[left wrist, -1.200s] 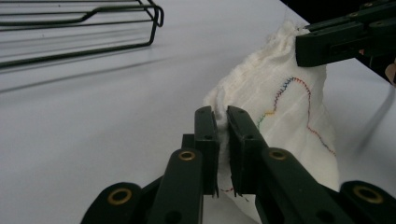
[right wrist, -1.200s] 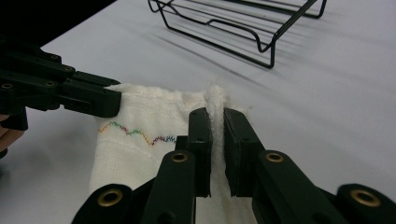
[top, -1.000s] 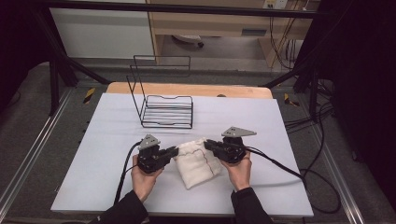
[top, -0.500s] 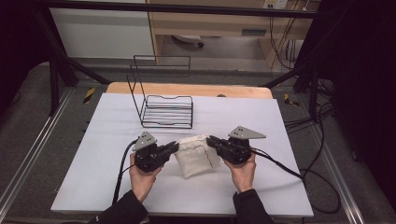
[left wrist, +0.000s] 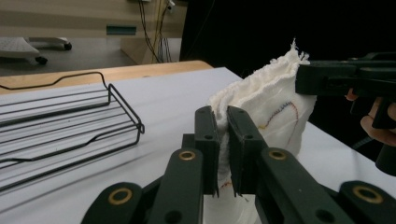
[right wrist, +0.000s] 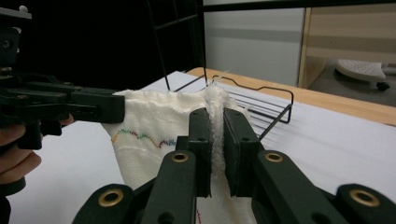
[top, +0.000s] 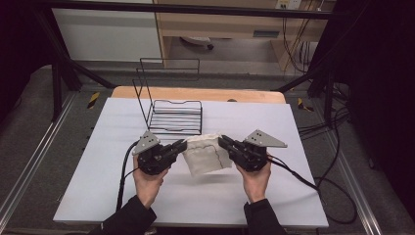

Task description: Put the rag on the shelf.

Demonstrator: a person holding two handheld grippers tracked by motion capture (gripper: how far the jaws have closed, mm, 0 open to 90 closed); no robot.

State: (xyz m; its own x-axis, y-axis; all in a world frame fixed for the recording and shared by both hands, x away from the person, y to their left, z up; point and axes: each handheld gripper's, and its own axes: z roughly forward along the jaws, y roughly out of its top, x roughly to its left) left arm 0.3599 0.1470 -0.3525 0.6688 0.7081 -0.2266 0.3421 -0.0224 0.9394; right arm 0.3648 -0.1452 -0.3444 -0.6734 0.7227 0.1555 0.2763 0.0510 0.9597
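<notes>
Cloth (top: pixel 206 154) higher, both grippers level.

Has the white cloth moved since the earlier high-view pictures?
Yes. The white cloth, gripped at both ends, has come up off the table and sits closer to the wire rack in the high view.

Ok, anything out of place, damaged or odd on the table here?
Nothing stands out. The white cloth hangs between the left gripper and the right gripper, each shut on an upper corner. Its top edge is frayed, but it doesn't look torn. The wire rack stands upright behind it.
</notes>
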